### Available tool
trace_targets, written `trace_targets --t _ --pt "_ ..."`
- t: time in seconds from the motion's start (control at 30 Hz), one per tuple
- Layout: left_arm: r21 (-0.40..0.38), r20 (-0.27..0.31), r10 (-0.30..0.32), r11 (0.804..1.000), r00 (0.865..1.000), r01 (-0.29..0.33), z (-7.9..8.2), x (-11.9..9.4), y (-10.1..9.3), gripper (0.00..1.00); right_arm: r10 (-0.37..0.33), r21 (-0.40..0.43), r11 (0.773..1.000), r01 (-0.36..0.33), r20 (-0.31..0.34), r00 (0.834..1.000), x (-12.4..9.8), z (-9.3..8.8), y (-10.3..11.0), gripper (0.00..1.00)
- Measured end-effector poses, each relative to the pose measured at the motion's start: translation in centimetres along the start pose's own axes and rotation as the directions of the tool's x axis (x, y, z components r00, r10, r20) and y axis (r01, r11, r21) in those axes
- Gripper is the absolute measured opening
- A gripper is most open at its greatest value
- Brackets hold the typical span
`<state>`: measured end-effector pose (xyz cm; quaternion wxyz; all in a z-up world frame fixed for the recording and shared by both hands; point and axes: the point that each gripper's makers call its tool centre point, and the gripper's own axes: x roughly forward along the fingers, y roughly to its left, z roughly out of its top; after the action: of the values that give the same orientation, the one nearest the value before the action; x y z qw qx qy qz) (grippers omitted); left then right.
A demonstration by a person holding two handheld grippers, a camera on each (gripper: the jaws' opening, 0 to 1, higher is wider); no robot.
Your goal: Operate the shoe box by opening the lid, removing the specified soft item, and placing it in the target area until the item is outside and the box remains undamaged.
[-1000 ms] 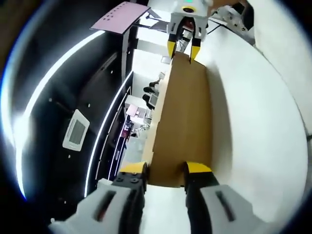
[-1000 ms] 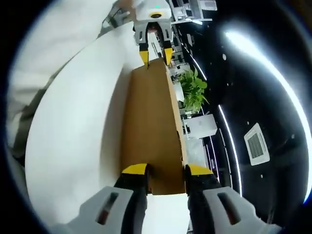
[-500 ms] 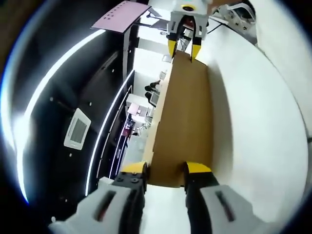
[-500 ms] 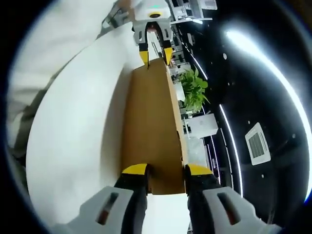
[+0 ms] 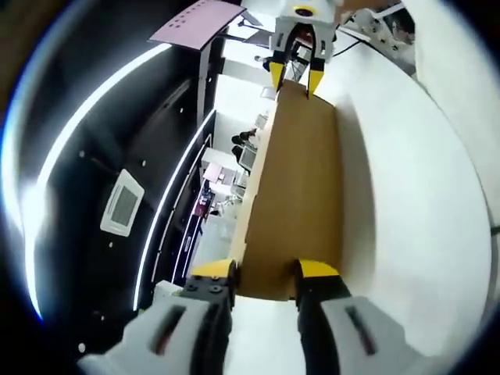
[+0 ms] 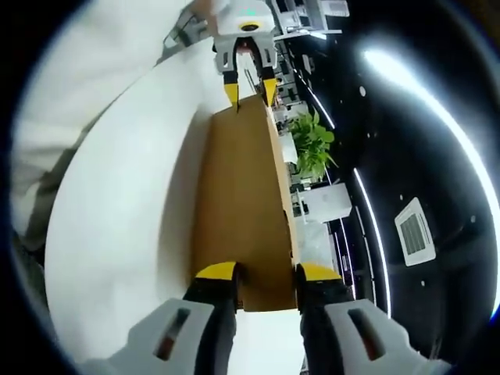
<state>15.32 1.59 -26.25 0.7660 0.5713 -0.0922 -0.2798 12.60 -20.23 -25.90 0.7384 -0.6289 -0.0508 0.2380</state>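
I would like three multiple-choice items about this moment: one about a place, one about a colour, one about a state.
1. Where does the right tool hold the brown cardboard lid?
A. at the end far from the left tool
B. beside the left tool at the same end
C. at the middle of a long edge

2. What colour are the tips of the tools?
A. red
B. yellow
C. green

3. In what state is the lid?
A. lying flat on the white table
B. folded in two
C. gripped at both ends, one tool on each

Answers: 1 A, the left gripper view shows the right tool at the far end of the lid. 2 B, the tips are yellow in both views. 3 C, each view shows its own jaws closed on the near edge and the other tool at the opposite end.
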Motion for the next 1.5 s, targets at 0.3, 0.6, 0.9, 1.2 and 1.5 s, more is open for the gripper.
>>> trace_targets --t 0.3,0.6,0.9,1.2,1.5 --pt "-0.065 -0.008 0.01 0.998 1.0 -0.01 0.1 0.1 0.1 0.31 -0.005 0.002 1.0 0.005 0.0 1.0 -0.1 -0.2 0.0 0.28" --pt "-0.119 -0.007 0.011 0.993 1.0 -0.012 0.2 0.0 0.6 0.32 -0.014 0.017 1.0 0.014 0.009 1.0 -0.3 -0.2 -0.4 0.28" --pt "-0.145 -0.001 0.022 0.989 1.0 -0.021 0.1 0.1 0.8 0.33 -0.012 0.04 0.999 0.011 0.021 1.0 -0.3 -0.1 -0.7 0.28" --pt "-0.163 0.01 0.022 0.986 1.0 -0.02 0.1 -0.1 0.9 0.33 -0.017 0.063 0.998 0.015 0.031 0.999 -0.4 0.1 -0.8 0.28" --pt "-0.195 0.012 0.025 0.981 1.0 -0.022 0.2 -0.1 1.1 0.34 -0.002 0.101 0.995 0.0 0.021 1.0 -0.6 0.0 -1.1 0.28"
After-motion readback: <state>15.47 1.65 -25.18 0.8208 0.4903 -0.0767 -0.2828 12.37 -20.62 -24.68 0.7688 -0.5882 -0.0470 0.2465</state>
